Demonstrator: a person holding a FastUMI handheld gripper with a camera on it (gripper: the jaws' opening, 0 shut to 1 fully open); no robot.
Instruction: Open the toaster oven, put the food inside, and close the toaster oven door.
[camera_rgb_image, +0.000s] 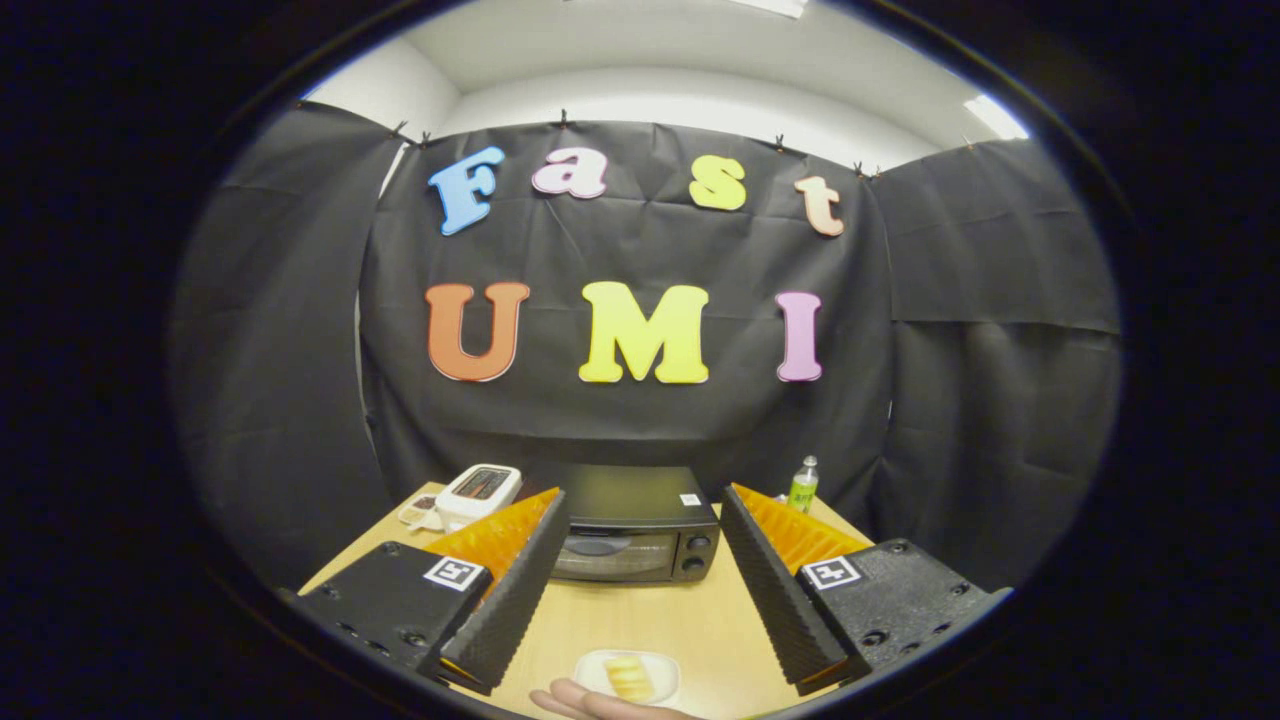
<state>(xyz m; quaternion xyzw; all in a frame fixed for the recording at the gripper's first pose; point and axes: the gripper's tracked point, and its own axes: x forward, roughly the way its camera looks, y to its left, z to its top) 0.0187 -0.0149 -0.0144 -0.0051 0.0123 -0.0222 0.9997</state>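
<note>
Fingertips (489, 668) of mine sit closest, spread wide apart with nothing between them but bare table (640, 620); my gripper (640, 670) holds nothing. Just beneath and between the tips lies a small pale plate (600, 668) with a yellowish piece of food (630, 677) on it, and part of a person's hand (590, 705) rests at the plate's near rim, cut off below.

Beyond the fingers, framed between them at the far side of the table, stands the toaster oven (635, 525), dark, with a glass door (612, 556) that looks closed and two knobs stacked at its right. I cannot make out the door handle clearly; a paler strip along the top of the glass may be it. My left finger hides the oven's left end.

Further out, left of the oven, a white device (480, 492) lies tilted on the table with something pale and flat beside it, too small for me to name. To the right, behind my other finger, a small green bottle (802, 484) stands upright near the table's back edge.

By my reckoning the task has not begun: door up, food still on its plate. The first step is opening, so I judge the next move calls for travelling forward over the plate toward the oven's front, lining my fingers on the door's top edge and pulling it down and toward me.
</note>
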